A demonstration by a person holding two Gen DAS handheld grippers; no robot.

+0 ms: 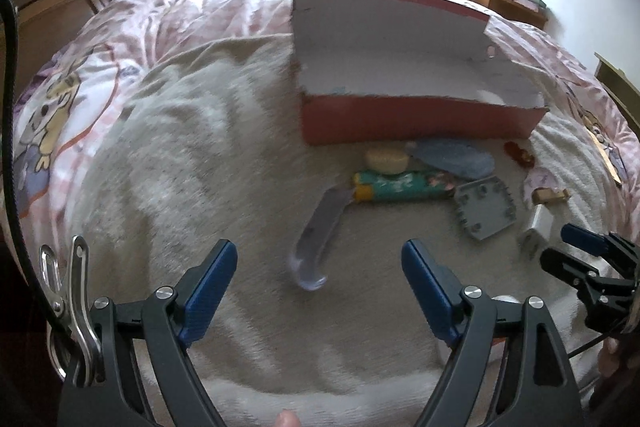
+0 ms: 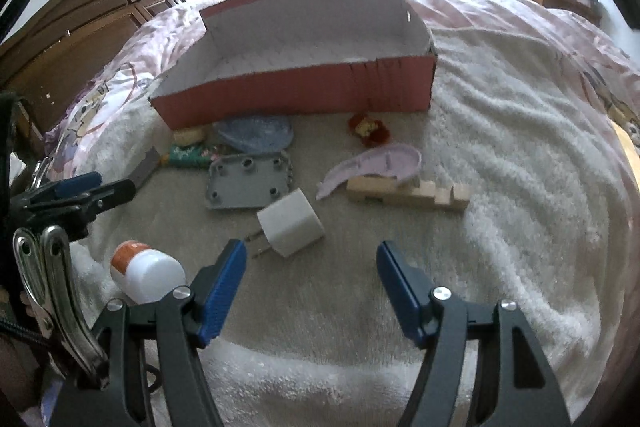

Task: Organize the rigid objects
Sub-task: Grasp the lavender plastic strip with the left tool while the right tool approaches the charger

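- Red cardboard box with white inside [image 2: 296, 95], lid flap up, sits toward the far side of the cream fleece blanket [image 2: 500, 155] on the bed; it looks empty apart from a pale patch in one corner seen from the left wrist, which I can't identify.
- Loose things lie in a row on the blanket just in front of the box's near wall, none in it yet.
- Right gripper [image 2: 312, 259]: blue pads apart, nothing between them.
- White cube phone charger with two metal prongs [image 2: 290, 227] is straight ahead of the right gripper, near its left pad; prongs point back toward that pad, body angled away toward the box.
- Left gripper [image 1: 320, 259]: pads wide apart, empty.
- Translucent bluish curved plastic piece [image 1: 316, 243] lies dead ahead of the left gripper, long axis running away from it toward the box, hooked end nearest.
- Judgement: right hand is nearer the charger, left hand nearer the curved piece; each needs a short reach forward and down.
- Also there: grey square plastic plate with studs [image 2: 248, 185], notched pale wooden block [image 2: 408, 193], lilac plastic scoop [image 2: 376, 165] resting on the block, green patterned tube [image 1: 400, 185], white bottle with orange cap [image 2: 146, 273] at the blanket's near edge by the right gripper's left arm.
- Hard to make out: small red-and-yellow toy [image 2: 368, 129], blurred; blue lumpy thing [image 2: 256, 135] and yellow round one [image 1: 386, 161] against the box wall, unclear.
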